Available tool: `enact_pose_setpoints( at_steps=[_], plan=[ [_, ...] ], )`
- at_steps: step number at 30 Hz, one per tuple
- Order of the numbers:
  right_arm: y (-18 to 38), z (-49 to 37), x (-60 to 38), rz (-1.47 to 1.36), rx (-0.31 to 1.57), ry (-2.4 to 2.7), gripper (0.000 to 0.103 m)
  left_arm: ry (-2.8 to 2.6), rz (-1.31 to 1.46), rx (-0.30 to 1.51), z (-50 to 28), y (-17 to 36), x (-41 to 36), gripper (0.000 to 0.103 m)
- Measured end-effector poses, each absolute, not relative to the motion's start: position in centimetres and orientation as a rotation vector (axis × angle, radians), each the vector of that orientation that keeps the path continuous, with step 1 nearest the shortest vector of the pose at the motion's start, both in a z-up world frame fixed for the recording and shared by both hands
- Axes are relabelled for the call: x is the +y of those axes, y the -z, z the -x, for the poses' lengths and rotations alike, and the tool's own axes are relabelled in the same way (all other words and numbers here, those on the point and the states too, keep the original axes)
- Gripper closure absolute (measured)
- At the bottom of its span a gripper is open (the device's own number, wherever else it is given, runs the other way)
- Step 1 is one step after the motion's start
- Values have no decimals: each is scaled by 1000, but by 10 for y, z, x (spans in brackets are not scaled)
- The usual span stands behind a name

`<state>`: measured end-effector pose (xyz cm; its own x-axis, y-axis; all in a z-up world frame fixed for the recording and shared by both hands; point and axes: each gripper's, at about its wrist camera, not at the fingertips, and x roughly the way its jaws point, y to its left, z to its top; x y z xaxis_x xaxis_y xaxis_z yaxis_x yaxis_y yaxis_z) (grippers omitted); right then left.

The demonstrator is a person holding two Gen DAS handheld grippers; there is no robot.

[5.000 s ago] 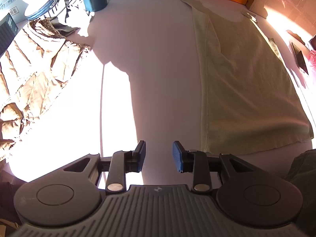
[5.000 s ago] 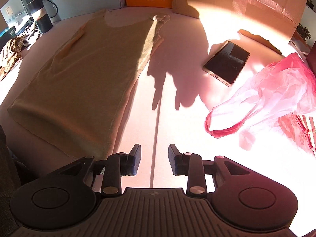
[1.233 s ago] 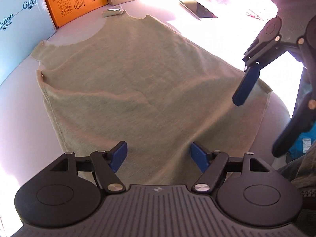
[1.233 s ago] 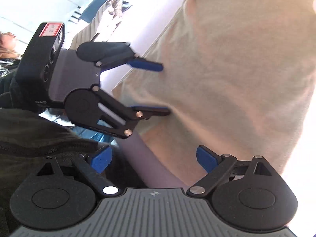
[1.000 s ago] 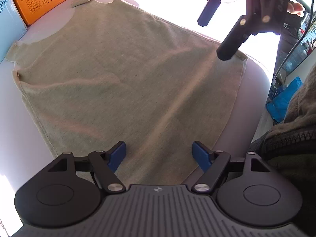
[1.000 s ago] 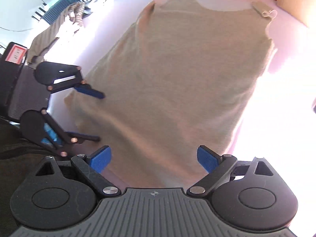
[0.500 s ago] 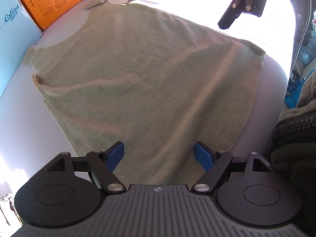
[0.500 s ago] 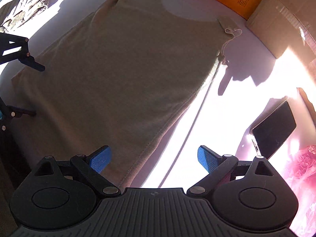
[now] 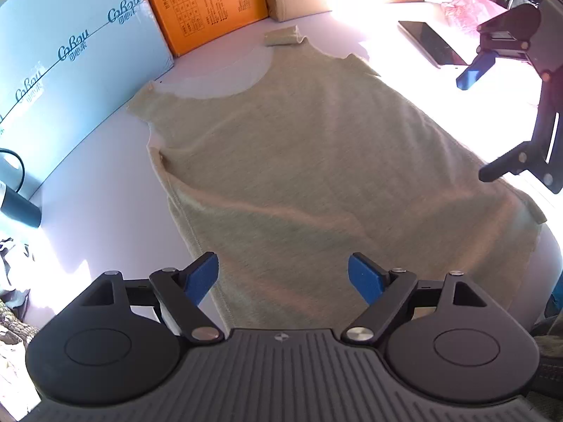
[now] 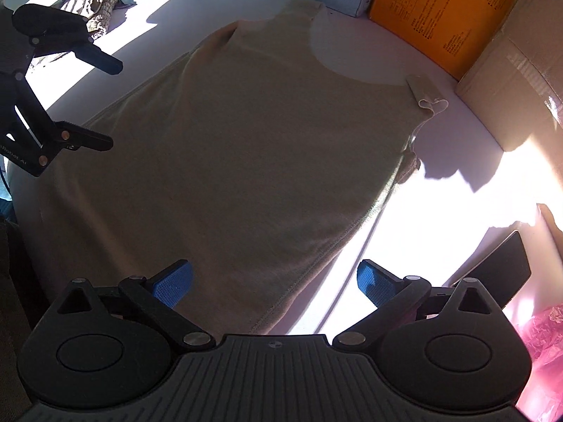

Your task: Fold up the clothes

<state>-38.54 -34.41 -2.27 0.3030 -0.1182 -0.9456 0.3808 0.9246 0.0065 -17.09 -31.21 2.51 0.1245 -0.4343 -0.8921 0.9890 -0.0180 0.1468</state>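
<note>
1. The pale beige sleeveless knit top (image 9: 316, 161) lies flat on the white table (image 9: 91, 211), neckline toward the boxes and hem at the near table edge.
2. The left gripper (image 9: 283, 276) is spread wide above the hem's left corner, its blue pads clear of the cloth.
3. The right gripper (image 10: 274, 279) is also spread wide, straddling the top's right side seam near the hem.
4. Bare table runs along both side seams. On the right a black phone (image 10: 499, 270) and a pink plastic bag (image 10: 542, 330) lie near; at the back stand a light blue box (image 9: 70, 56), an orange box (image 9: 207, 3) and a brown cardboard box (image 10: 517, 81).
5. Five seconds ago both grippers were nearly closed and sat off to either side of the top; since then both have opened and moved over its hem.
</note>
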Motion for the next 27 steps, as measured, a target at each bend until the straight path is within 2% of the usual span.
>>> enact_pose_setpoints(
  at_steps=[4,7,9,13,16,20,24,27],
  plan=[
    [57,394,-322,-261,1229,296,2,1271,-1076,781,166,-3,-305,24],
    [76,413,-312,-279,1284,252,0,1281,-1143,769,161,7,-291,16],
    [75,428,-321,-319,1321,257,0,1282,-1168,792,153,6,-286,16],
    [56,452,-349,-219,1423,316,0,1210,-1236,755,129,-1,-282,16],
    [25,464,-384,-185,1405,387,0,1117,-1176,739,97,-16,-289,17],
    [-15,460,-433,-190,1309,447,0,1037,-989,697,56,-47,-310,17],
    [-42,430,-484,-215,1021,513,0,1035,-720,598,32,-66,-348,16],
    [-31,401,-523,-271,812,557,0,1054,-541,601,21,-65,-382,16]
  ],
)
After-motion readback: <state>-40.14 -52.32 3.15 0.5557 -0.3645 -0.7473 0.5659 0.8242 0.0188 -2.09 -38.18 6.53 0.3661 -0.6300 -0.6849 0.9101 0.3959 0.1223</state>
